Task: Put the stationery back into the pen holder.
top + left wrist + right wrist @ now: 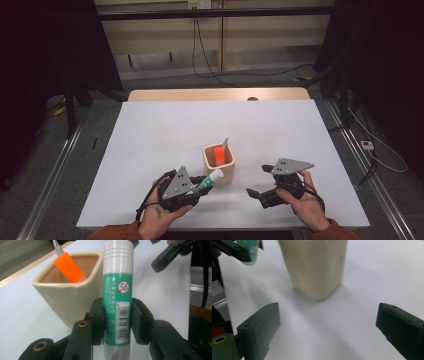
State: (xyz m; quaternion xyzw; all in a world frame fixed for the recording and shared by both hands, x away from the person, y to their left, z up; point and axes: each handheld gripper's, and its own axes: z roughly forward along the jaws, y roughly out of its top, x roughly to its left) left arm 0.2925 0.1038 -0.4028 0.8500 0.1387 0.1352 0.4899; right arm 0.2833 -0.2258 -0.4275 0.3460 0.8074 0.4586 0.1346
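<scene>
Cream square cup (219,162) near middle of white table (150,150), toward the person's side. Orange-handled cutter (219,153) stood inside cup, leaning, blade tip above rim; seen again in left gripper view (68,267) against the cup's far inner wall.

Left gripper (200,186) clamped on glue stick (209,181): green-and-white tube, white cap end aimed at the cup's near-left wall, close beside it. In left gripper view, glue stick (118,297) upright between the two black pads (98,320), both pads pressed flat on the label, barcode showing; cup (67,297) just behind and to the left. Touching cup or not: could not tell.

Right gripper (257,181) held low over table to the right of the cup, apart from it, jaws spread wide and empty. In right gripper view, pads (262,322) far apart, bare table between, blurred cup (314,267) ahead, glue stick end (249,252) at upper left in the other gripper.
</scene>
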